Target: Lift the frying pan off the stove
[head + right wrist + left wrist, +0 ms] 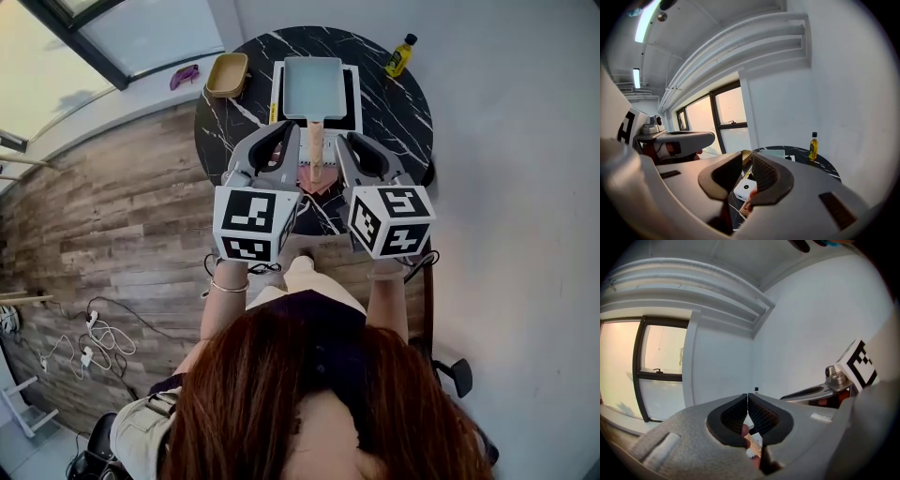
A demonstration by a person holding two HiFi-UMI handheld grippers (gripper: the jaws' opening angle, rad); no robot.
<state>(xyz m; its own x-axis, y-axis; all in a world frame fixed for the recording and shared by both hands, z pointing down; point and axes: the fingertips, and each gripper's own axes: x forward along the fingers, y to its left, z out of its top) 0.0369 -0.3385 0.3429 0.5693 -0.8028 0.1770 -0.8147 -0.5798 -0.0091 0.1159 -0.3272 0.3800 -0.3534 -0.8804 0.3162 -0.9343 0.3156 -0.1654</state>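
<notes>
Two grippers flank the wooden handle point(316, 148): left gripper point(748, 399) jaws together, right gripper point(746, 161) jaws slightly apart, empty; frying pan point(313, 87), on stove point(349, 105) ahead of them, likely rigid, front-heavy, so clamp handle.

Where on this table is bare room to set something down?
Bare marble right of the stove, nearer than the oil bottle; a smaller patch left of the stove, nearer than the bowl. The middle is crowded: stove and frying pan.
</notes>
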